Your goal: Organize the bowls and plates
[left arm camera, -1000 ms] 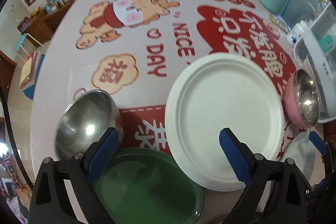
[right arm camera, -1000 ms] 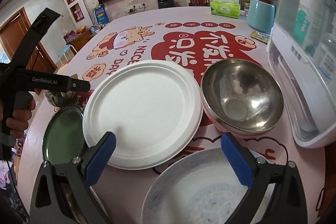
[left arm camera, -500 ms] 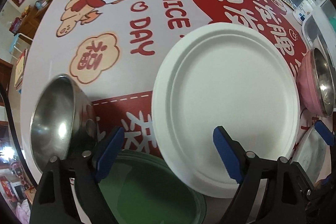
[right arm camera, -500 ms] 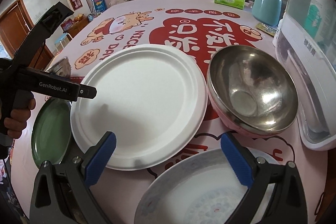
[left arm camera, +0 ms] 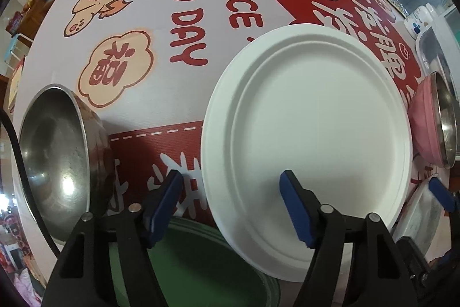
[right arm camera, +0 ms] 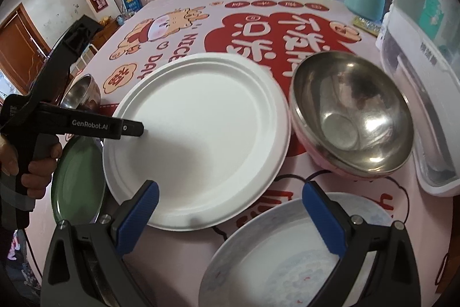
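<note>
Sinking toward the table since a second ago, the left gripper point(left arm camera: 231, 203) is now hanging low over the near-left edge of the white plate point(left arm camera: 310, 120), which is looming larger than before in the left wrist view. Its jaws are closing, down from nearly full spread, and the plate's rim is passing between them: one blue pad is sitting over the plate's inner surface, the other outside the rim over the red tablecloth point(left arm camera: 138, 19). Neither pad is pressing on the rim yet, so nothing is held. Pointing straight down, the gripper is straddling the rim crosswise, which looks like the right line for a pinch. Just below it the green plate point(left arm camera: 201, 261) is lying partly under the white plate's edge; the small steel bowl point(left arm camera: 54, 151) is standing to the left, apart from both. The right gripper point(right arm camera: 230, 212) is hovering wide open and empty over the patterned plate point(right arm camera: 287, 255), farther from the white plate's left rim. The pink-sided steel bowl point(right arm camera: 350, 117) is sitting just beside the white plate's right edge.
</note>
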A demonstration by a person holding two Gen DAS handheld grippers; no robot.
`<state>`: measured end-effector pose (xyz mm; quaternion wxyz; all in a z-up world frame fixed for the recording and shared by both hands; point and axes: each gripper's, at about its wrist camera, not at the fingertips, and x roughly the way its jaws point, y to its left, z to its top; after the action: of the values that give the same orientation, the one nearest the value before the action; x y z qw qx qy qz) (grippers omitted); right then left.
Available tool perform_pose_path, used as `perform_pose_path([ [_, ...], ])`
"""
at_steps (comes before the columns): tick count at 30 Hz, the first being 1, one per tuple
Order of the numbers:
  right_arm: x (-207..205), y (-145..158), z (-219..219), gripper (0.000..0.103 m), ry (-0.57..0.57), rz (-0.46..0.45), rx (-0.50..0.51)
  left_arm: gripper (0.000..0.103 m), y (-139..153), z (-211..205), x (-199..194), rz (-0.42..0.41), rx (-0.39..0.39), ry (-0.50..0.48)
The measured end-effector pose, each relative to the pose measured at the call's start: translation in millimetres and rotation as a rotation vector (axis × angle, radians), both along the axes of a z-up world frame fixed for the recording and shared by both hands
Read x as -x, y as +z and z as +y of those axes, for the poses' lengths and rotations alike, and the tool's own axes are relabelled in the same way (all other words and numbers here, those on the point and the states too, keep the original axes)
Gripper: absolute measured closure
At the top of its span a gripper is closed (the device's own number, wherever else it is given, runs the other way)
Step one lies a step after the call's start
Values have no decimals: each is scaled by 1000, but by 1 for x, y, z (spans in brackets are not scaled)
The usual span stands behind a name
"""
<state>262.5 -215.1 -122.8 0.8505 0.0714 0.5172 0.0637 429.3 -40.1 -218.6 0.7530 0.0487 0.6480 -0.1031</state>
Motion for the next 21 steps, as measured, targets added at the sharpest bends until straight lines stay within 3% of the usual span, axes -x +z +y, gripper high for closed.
perform_pose_path([
  [8,-11,-4,0,3,-15,34,0,56,4,0,0,-25,26,8],
  [21,-35,-16,-10,12,-71,164,-62,66,8,14,1,-32,61,12],
])
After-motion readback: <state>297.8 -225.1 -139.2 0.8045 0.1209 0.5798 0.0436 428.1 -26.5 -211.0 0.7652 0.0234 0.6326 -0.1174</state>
